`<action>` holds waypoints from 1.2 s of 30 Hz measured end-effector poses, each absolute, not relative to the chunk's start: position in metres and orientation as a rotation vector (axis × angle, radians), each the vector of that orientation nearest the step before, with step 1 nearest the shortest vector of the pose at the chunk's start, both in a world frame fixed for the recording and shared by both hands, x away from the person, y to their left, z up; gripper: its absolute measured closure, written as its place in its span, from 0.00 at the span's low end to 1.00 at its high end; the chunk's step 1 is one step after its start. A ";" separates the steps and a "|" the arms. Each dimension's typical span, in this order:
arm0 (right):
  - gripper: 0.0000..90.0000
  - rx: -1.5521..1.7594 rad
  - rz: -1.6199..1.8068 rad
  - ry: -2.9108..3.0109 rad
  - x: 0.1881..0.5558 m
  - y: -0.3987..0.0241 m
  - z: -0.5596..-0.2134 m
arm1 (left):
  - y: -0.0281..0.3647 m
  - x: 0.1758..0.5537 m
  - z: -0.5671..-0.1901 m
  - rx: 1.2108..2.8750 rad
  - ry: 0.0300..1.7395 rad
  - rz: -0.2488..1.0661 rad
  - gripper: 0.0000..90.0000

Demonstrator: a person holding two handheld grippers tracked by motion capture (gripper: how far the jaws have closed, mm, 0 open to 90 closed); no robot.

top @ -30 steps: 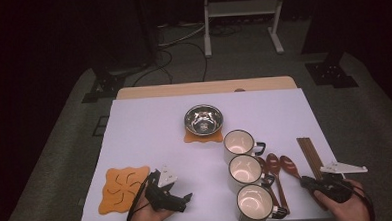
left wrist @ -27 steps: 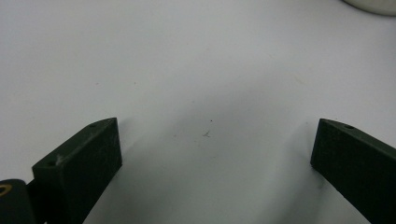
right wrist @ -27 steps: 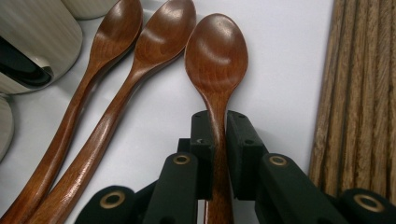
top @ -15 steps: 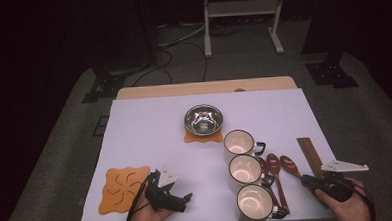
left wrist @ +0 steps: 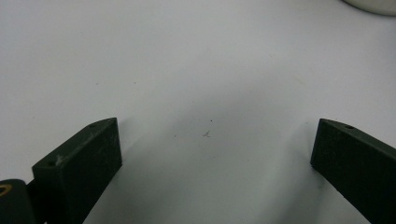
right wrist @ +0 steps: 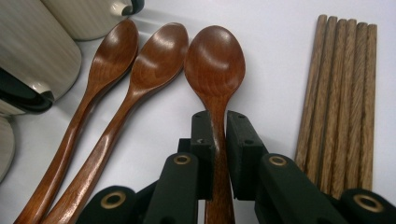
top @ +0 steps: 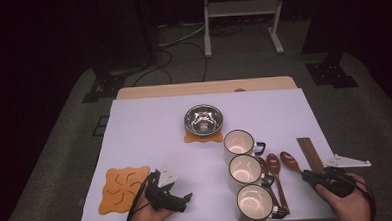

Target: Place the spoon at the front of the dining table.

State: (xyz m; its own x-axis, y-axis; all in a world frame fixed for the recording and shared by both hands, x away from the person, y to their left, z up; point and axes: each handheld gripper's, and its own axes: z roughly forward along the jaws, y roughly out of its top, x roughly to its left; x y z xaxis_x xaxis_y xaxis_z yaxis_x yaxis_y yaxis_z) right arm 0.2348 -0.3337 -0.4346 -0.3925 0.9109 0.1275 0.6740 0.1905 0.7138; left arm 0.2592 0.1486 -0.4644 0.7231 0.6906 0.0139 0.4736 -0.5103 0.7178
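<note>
Three brown wooden spoons lie side by side on the white table, right of the mugs. My right gripper (right wrist: 218, 116) is shut on the handle of the rightmost spoon (right wrist: 215, 60), just below its bowl. In the high view that gripper (top: 309, 175) sits at the front right with the spoon (top: 289, 160) pointing away from it. The other two spoons (right wrist: 135, 70) rest untouched to its left. My left gripper (top: 185, 201) rests near the front edge. Its jaws stand wide apart over bare tabletop (left wrist: 212, 140).
Three cream mugs (top: 244, 168) stand in a row left of the spoons. A bundle of wooden chopsticks (right wrist: 345, 93) lies close on the right. A steel bowl (top: 203, 119) sits on an orange coaster mid-table. Another orange coaster (top: 122, 189) lies at the front left.
</note>
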 end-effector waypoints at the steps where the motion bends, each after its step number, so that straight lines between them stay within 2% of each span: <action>1: 0.90 1.496 1.021 2.145 0.235 -0.334 -0.434 | 0.149 0.259 -0.464 2.207 0.877 0.390 0.01; 36: 0.90 1.461 1.087 2.127 0.257 -0.335 -0.421 | 0.148 0.259 -0.464 2.206 0.877 0.390 0.01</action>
